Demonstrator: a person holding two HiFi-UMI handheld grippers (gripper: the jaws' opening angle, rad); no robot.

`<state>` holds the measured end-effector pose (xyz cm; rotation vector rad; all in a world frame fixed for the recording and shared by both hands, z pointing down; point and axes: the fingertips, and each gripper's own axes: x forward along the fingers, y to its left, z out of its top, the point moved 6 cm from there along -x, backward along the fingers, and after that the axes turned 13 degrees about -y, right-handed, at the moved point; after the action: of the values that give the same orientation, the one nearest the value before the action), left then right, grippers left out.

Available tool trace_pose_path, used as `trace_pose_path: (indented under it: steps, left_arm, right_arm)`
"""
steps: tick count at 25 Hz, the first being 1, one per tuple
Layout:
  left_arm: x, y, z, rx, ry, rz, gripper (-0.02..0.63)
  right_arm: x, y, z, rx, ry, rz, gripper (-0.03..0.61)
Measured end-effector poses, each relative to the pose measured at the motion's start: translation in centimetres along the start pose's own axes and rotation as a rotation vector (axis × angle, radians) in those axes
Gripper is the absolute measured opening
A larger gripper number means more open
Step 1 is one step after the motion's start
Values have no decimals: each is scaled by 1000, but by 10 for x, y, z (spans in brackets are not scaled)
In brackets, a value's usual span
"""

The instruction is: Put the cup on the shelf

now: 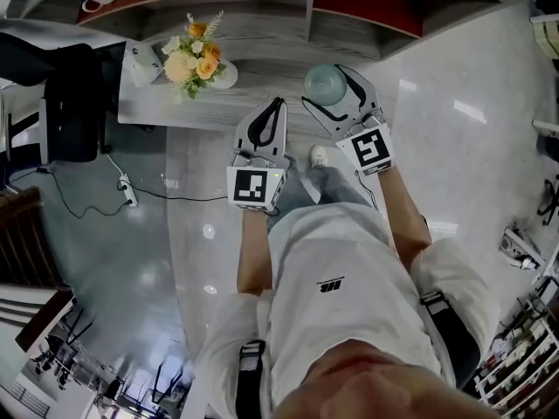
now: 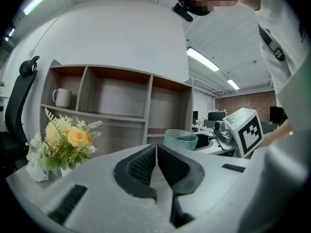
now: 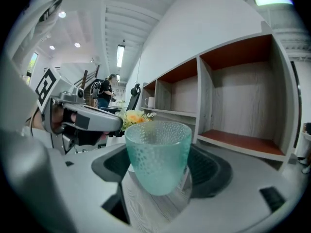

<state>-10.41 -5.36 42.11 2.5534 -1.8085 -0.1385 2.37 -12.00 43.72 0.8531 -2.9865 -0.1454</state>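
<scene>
Head view: the right gripper [image 1: 332,85] reaches over the tabletop [image 1: 262,72] with the cup [image 1: 324,83] between its jaws, probably gripped for carrying to the shelf [image 1: 262,11] beyond them. The left gripper [image 1: 276,106] idles just beside it.

Left gripper view: the jaws are pressed together and empty, with the cup ahead to their right.

Right gripper view: the widely spread jaws pinch the upright teal cup by its sides. I cannot tell whether its base touches the tabletop. An empty shelf compartment lies ahead-right.
</scene>
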Motion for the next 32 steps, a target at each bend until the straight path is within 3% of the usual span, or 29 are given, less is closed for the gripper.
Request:
trace_pose_path:
  steps: [7, 14, 20, 32]
  left_arm:
    - [-2, 34, 41, -29, -22, -36, 34]
    - [1, 79, 71, -1, -32, -97, 35]
    - [4, 110, 86, 41, -38, -160, 34]
    - [23, 145, 105, 35, -59, -232, 34]
  right_arm:
    - [33, 10, 42, 4, 3, -48, 357]
    - [71, 19, 75, -15, -8, -104, 357]
    - [100, 20, 99, -35, -8, -166, 357]
    - [154, 7, 128, -60, -18, -231, 359]
